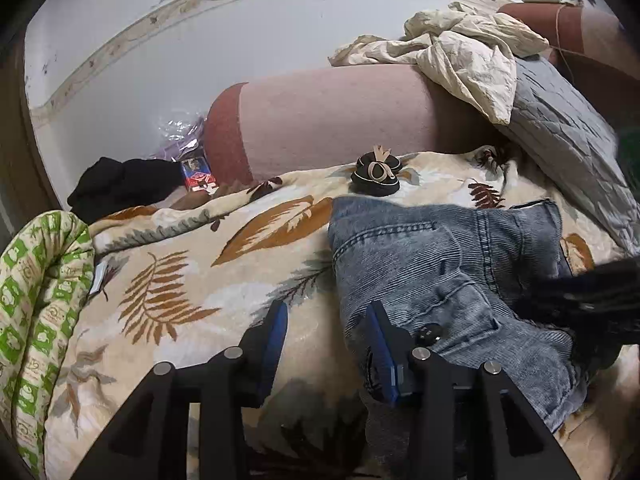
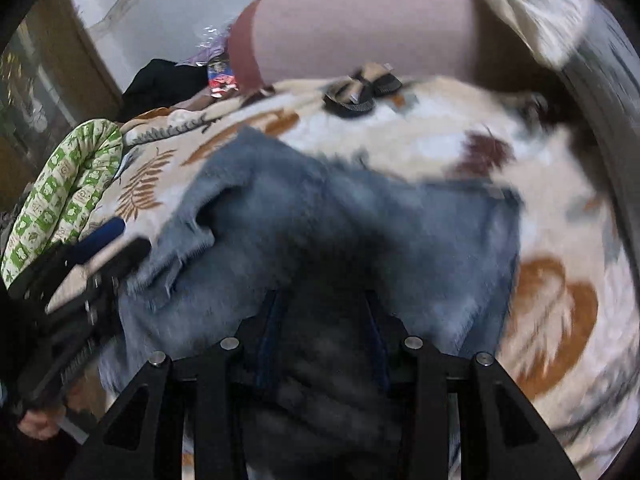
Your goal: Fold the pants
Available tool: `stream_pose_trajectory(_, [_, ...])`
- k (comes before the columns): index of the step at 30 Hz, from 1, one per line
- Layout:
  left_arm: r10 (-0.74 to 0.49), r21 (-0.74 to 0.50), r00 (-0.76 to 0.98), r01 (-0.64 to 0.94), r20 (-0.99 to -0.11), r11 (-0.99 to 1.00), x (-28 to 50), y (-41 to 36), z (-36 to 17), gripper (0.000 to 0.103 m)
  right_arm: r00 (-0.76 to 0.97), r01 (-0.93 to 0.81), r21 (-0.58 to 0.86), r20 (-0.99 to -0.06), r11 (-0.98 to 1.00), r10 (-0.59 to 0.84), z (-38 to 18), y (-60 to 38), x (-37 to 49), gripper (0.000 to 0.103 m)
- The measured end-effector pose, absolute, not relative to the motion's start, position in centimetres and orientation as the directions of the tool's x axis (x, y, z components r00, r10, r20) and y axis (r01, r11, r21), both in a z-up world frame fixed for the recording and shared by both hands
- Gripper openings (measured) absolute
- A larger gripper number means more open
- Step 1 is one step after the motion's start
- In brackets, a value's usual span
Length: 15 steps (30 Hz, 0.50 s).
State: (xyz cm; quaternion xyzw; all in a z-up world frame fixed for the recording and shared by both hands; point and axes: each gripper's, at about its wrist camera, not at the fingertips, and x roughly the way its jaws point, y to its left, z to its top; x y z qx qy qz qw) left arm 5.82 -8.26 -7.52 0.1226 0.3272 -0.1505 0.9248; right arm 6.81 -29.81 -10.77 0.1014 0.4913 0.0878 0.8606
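Right gripper (image 2: 322, 320) clenched on jeans (image 2: 360, 232), left gripper (image 1: 328, 334) released over blanket (image 1: 168, 280).

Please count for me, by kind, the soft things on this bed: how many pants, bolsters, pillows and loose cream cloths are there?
jeans: 1
pink bolsters: 2
grey quilted pillow: 1
crumpled cream cloth: 1
Total: 5
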Motion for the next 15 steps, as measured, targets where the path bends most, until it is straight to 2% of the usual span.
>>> stream_pose_trajectory(2, [-0.197,0.141,0.745,0.364,-0.637,0.921,5.6,-8.6,-7.6,0.045,0.5,-0.02,0.304,-0.822,0.952,0.273,-11.1,-30.8,5.6,0.041])
stream_pose_trajectory(15, [-0.182,0.168,0.746,0.368,-0.641,0.915,5.6,-9.4,-8.5,0.045,0.537,-0.001,0.296,-0.806,0.955,0.251,-11.8,-30.8,4.4,0.042])
